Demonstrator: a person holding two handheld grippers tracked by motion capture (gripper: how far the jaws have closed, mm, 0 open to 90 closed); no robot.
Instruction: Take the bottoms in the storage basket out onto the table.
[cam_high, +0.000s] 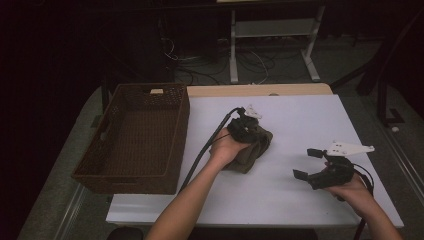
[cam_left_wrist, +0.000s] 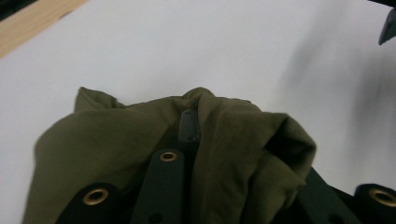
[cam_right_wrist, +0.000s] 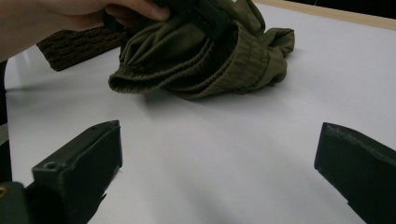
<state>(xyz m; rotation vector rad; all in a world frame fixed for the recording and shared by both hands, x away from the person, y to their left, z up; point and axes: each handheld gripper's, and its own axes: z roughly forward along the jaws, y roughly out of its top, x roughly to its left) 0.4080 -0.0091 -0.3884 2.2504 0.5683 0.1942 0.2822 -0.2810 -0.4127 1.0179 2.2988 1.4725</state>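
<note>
One olive-green garment (cam_high: 255, 145) sits bunched up on the white worktop (cam_high: 300, 120), just right of the single brown wicker basket (cam_high: 135, 137), and it's the only cloth in play. The left claw (cam_high: 245, 127) is right on top of that bundle, a hand wrapped around its body, the black cable curling back from it toward the near edge past the basket's right wall. From the left gripper view, the jaws are buried in the fabric (cam_left_wrist: 140, 140): one black jaw runs up the middle with folds of cloth pressed against both sides of it, so the left claw is pinching the garment. The fabric heaps around the jaws in soft creases, one corner poking up at the far left of the bundle.

Over to the right of the garment, well apart from it, the right claw (cam_high: 308, 164) hovers near the front edge of the worktop, held in the other hand, its grey three-cornered plate on top. Its two jaws are spread wide, nothing between them. The right gripper view confirms it: two black jaws (cam_right_wrist: 219, 172) standing far apart with bare white worktop in the gap, and beyond them the garment (cam_right_wrist: 205, 60), its ribbed elastic band showing along the lower edge, part of the bundle lifted off the surface under the left hand (cam_right_wrist: 56, 18). A slice of basket (cam_right_wrist: 74, 46) peeks out behind the garment.

Count: one garment, one basket, two claws.
</note>
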